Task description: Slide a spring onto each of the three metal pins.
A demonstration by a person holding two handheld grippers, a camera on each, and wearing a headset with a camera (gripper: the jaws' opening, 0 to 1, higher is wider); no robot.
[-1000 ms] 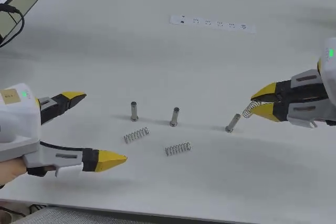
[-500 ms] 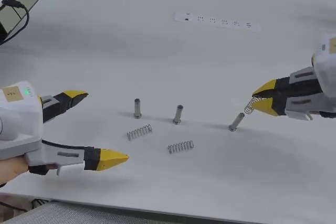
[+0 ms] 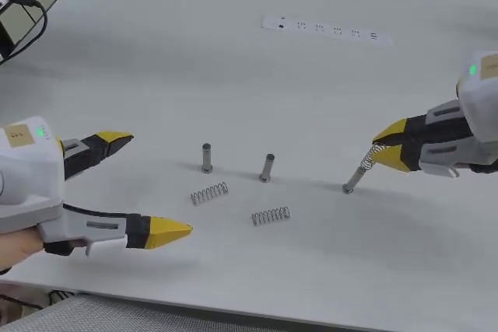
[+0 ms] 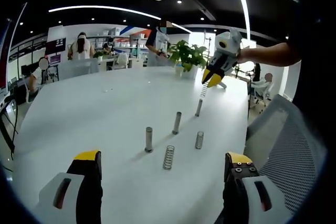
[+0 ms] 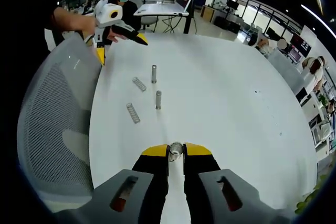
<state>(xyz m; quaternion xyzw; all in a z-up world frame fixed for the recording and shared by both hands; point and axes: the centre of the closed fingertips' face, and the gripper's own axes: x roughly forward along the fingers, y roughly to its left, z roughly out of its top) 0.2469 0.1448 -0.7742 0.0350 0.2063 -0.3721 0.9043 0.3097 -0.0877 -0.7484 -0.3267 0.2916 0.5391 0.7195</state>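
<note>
Since the picture of a second ago, the right gripper (image 3: pixel 377 152) has closed in on its target. The lower end of the coiled grey wire spring (image 3: pixel 370 159) it carries now reaches the top of the right-hand short grey metal pin (image 3: pixel 352 179), where a gap showed before.

Nearest the person, the left gripper (image 3: pixel 158 184) hovers above the near edge of the white table (image 3: pixel 233 75). Its yellow-tipped jaws stand wide apart and hold nothing. This is judged a standby position, clear of the work and ready for the next spring.

Just beyond lie two loose wire springs on their sides: the left loose spring (image 3: pixel 208 193) and the right loose spring (image 3: pixel 270 215). Each lies close in front of a bare pin, which keeps the next pick-up short.

Behind them stands the row of pins. The left pin (image 3: pixel 206 158) and the middle pin (image 3: pixel 267 168) are upright. The right-hand pin leans toward the right gripper.

The right gripper's jaws are clamped on the upper coils of its spring (image 5: pixel 176 150), leaving the lower coils free to pass over the pin. The spring lies roughly in line with the leaning pin. Whether any coil has already passed over the pin's tip cannot be determined.

Farthest off, a flat white power strip (image 3: pixel 325 29) lies well apart from the work.
</note>
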